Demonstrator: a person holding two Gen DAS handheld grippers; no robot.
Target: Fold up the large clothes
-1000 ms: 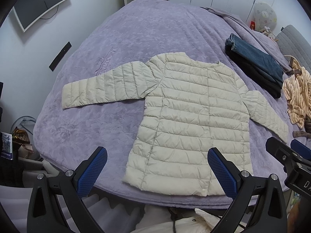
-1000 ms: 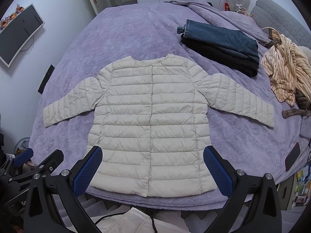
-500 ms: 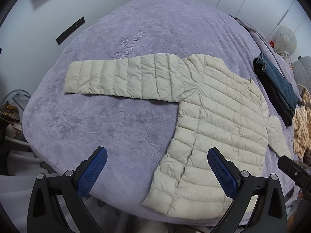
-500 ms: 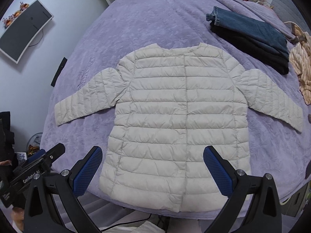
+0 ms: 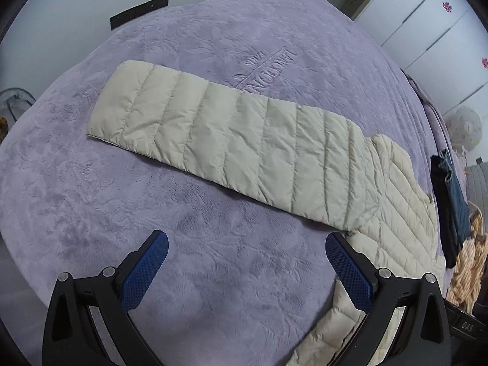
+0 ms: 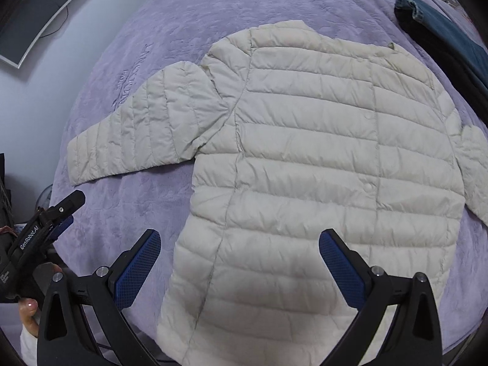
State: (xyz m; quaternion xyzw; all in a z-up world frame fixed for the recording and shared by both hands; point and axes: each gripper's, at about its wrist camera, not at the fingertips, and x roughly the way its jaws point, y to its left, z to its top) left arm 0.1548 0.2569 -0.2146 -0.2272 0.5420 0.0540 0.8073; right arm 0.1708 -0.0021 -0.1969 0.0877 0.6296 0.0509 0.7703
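Presently on the bed (image 6: 128, 201): one cream quilted jacket (image 6: 320, 164), laid flat and face up on the purple cover, snap placket closed. Left sleeve (image 5: 231, 143) stretched straight out across the cover; the other sleeve lies out at the opposite side. Folded jeans (image 6: 442, 27) on a dark garment sit beyond the collar, apart from the jacket. Left gripper (image 5: 247, 271): jaws wide apart, holding nothing, above bare cover just short of the sleeve. Right gripper (image 6: 239, 268): jaws wide apart, holding nothing, over the jacket's lower hem.
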